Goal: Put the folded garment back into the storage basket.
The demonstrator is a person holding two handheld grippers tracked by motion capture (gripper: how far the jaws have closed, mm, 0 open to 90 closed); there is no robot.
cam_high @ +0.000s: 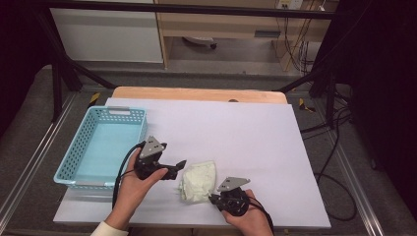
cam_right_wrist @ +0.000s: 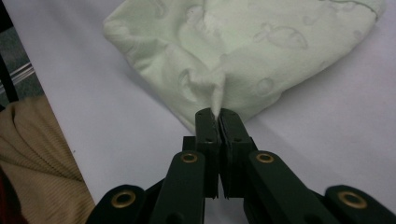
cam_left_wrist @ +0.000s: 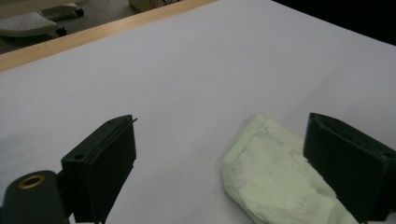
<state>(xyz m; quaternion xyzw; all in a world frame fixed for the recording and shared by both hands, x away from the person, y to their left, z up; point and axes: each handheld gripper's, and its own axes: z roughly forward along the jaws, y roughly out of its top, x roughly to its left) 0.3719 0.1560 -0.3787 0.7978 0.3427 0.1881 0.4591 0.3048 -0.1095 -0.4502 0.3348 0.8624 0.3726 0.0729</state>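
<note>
While your right tongs (cam_right_wrist: 218, 113) sit pressed together on a pinched-up fold of the pale green cloth (cam_right_wrist: 252, 51), your left tongs (cam_left_wrist: 224, 158) stand wide apart, one black jaw on bare white bench (cam_left_wrist: 196, 70) and the other over the cloth's right side, neither pad pressing on it.

Count what is in front of you: one cloth, one basket, two tongs, one in each of your hands.

The cloth (cam_high: 197, 181) lies crumpled on the near middle of the bench (cam_high: 236, 128), between your two hands. It carries a faint printed pattern of small shapes (too soft to make out, and no lettering among them that can be read).

The light blue basket (cam_high: 81, 135), its walls pierced with rows of holes, sits at the left edge of the bench, well apart from the cloth and just left of your left hand (cam_high: 135, 184).

Your right hand (cam_high: 248, 219) is at the near edge, just right of the cloth, with its tongs pointing left into it. Your left tongs (cam_high: 181, 166) point right, their tips just beside the cloth's far left edge.

No brand, label or readable writing shows on the cloth, the basket or either tool.
</note>
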